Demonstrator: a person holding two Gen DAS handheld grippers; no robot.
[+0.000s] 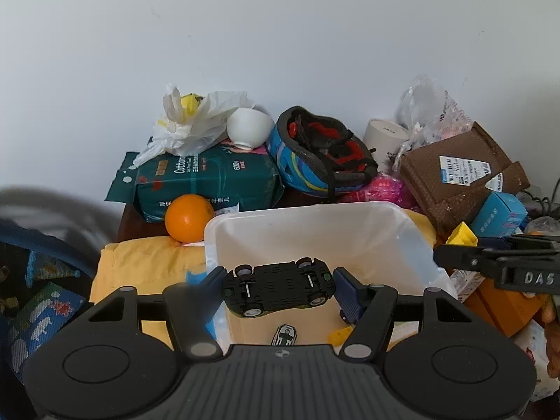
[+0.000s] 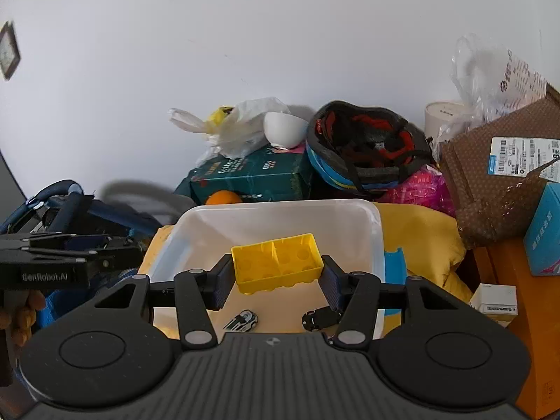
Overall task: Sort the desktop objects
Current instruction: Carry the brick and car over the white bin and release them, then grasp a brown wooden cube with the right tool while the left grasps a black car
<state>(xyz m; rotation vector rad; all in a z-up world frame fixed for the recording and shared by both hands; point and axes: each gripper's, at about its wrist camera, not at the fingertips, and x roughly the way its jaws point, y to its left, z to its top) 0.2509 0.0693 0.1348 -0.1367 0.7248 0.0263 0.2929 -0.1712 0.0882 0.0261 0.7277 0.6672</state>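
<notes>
My left gripper (image 1: 278, 281) is shut on a black toy car (image 1: 280, 288), which hangs belly-up over the white bin (image 1: 315, 210). On the bin floor lie a small white-and-black car (image 1: 284, 335) and a yellow piece (image 1: 341, 334). My right gripper (image 2: 276, 269) is shut on a yellow building brick (image 2: 278, 266) with its hollow underside towards the camera, above the same bin (image 2: 280, 206). Below it lie the white-and-black car (image 2: 241, 320) and another black car (image 2: 320, 318). Each gripper shows side-on in the other's view: the right gripper (image 1: 458, 245) and the left gripper (image 2: 105, 248).
The bin rests on a yellow cloth (image 1: 150, 262). Behind it stand an orange (image 1: 189, 222), a green tissue pack (image 1: 210, 182), a white bowl (image 1: 248, 127), a blue helmet (image 1: 322, 154) and a brown cardboard box (image 1: 455, 175). A blue carton (image 2: 542, 234) is at the right.
</notes>
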